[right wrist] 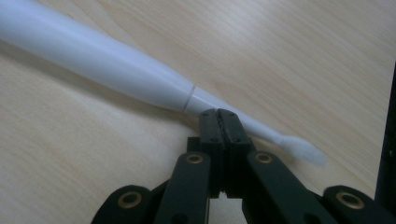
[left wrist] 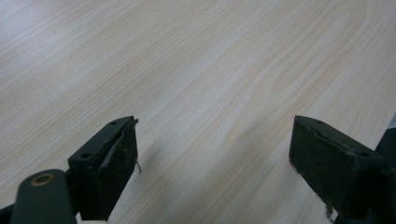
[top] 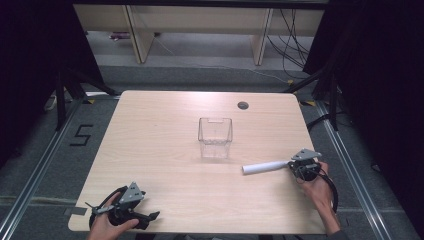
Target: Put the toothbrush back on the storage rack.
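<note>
Toothbrush [right wrist: 107, 60] neck at right hand-held gripper [right wrist: 219, 116] tips

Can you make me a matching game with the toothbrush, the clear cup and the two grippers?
Things:
1. toothbrush
2. clear cup
3. left gripper
4. right gripper

States:
A. jaws wide apart over bare wood
B. stands upright in the middle of the table
C. white, lying flat
D. jaws closed, against the toothbrush neck

Pairs: 1-C, 2-B, 3-A, 4-D
</note>
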A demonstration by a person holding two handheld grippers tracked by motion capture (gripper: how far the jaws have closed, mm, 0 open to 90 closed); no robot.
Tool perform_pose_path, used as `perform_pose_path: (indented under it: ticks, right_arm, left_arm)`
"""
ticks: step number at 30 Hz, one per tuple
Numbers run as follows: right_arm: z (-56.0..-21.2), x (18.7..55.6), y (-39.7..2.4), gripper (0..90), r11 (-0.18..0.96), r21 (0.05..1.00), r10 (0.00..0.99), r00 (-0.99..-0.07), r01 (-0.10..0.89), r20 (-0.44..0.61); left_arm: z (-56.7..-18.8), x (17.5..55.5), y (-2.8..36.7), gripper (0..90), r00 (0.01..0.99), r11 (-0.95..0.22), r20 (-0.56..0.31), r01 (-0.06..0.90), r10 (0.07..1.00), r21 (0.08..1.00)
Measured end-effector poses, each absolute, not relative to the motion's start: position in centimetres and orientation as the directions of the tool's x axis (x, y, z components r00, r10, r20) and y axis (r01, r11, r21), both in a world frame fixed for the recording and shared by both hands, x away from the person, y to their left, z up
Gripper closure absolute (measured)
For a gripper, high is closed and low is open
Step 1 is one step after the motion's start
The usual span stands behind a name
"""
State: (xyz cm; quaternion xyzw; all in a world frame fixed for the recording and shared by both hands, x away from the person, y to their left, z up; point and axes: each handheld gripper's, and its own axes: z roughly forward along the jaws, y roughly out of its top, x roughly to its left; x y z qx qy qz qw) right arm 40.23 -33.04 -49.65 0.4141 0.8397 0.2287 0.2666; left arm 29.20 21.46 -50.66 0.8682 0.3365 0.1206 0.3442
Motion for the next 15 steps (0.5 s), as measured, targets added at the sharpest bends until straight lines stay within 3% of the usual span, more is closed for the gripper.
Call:
perform_pose_path:
  ticks: [4, 15]
  right_arm:
    - [-49.8, 41.0, -32.4, 89.7, 0.531, 0.602, 0.832, -0.502, 0.596, -0.237]
    - [-49.2, 43.6, -30.8, 89.3, 0.571, 0.624, 0.798, -0.538, 0.534, -0.270]
  left_arm:
    - [-50.7, 29.2, 21.5, 15.1, 0.743, -0.531, -0.022, 0.498, 0.669, 0.686]
    - [-50.6, 29.2, 21.5, 15.1, 0.744, -0.533, -0.023, 0.500, 0.668, 0.682]
